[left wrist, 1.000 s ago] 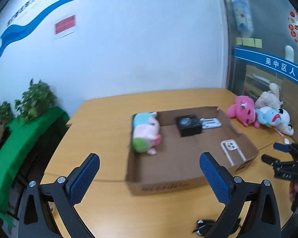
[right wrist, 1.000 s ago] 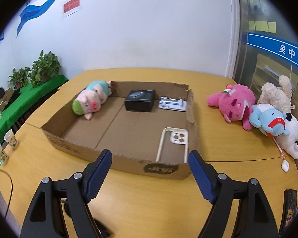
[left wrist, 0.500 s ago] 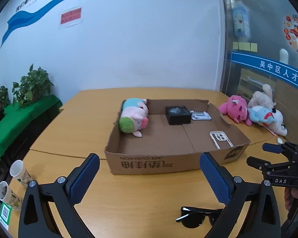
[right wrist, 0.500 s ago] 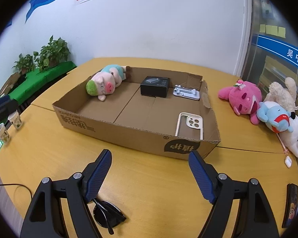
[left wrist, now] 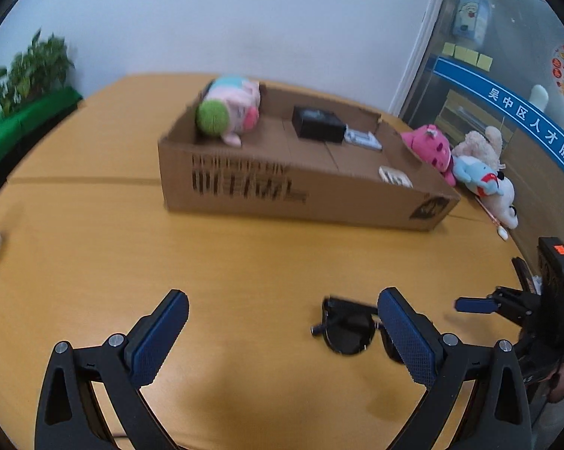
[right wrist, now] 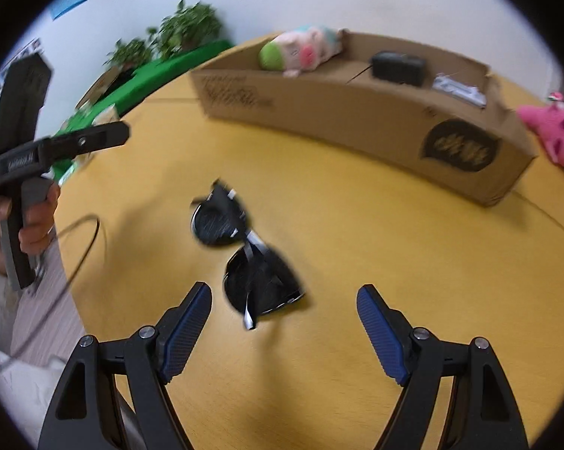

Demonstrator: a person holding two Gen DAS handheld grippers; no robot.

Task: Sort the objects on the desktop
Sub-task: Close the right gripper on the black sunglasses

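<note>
- Fingers of right gripper (right wrist: 283,322): blue ribbed pads spread wide, nothing between the pads, nothing touched. Black folded sunglasses (right wrist: 244,258) lie on the yellow-tan wooden table (right wrist: 375,232) just ahead of the fingertips, nearer the left finger, and apart from both.
- Fingers of left gripper (left wrist: 282,337): also spread wide and empty, above bare tabletop. From this view the sunglasses (left wrist: 347,332) sit just beside the right-hand finger, partly hidden behind it; contact cannot be judged.
- Hand (right wrist: 34,221) seen in right wrist view, wrapped round the black handle of the left gripper.
- Container: shallow open brown cardboard box (left wrist: 293,191), standing on the table beyond the sunglasses, well apart from them.
- Contents: pink plush pig with green snout and pale blue back (left wrist: 229,112) in the far left corner, leaning on the wall; black rectangular box (left wrist: 317,123) near the back wall; silver-white flat item (left wrist: 362,138) just beside it; white phone case (left wrist: 394,178) near the front right.
- Outside the box, right side: bright pink plush toy (left wrist: 431,150), cream plush toy (left wrist: 480,144), blue-and-white plush toy (left wrist: 484,183), bunched together.
- Writing: dark print on the box front, blurred, unreadable; dark round logo (right wrist: 460,146) at its right end, illegible. Blue wall band (left wrist: 525,127) with white Chinese characters, partly legible: 吴中区人才服.
</note>
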